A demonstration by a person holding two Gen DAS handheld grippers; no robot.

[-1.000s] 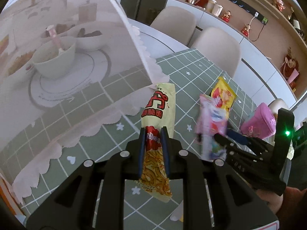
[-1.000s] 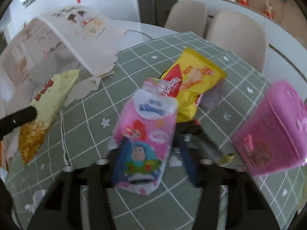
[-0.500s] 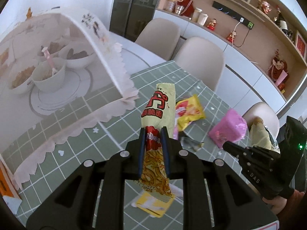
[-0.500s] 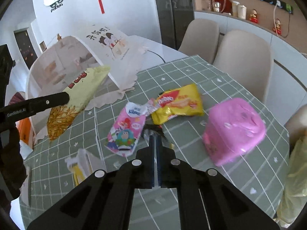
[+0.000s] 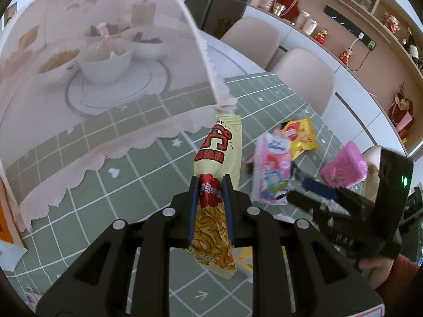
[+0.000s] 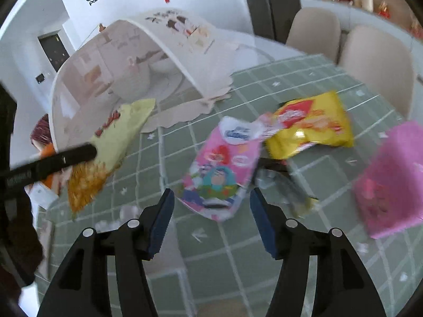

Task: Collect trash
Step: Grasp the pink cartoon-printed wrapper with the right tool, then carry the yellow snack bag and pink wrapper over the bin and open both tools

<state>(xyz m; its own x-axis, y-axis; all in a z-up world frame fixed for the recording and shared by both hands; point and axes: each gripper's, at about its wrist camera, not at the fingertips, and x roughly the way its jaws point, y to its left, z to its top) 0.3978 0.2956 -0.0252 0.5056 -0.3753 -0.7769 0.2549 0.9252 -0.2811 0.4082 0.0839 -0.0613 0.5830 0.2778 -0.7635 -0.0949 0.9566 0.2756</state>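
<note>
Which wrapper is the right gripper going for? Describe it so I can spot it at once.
On the green checked tablecloth, look past the mesh food cover toward the yellow snack bag. Overlapping that bag's near end lies the pink wrapper, just beyond the right gripper, whose jaws are opening. Only it carries a white oval label and cartoon figures.

Bright, even daylight; strong fisheye bending, dark corners, motion blur in right wrist view.
</note>
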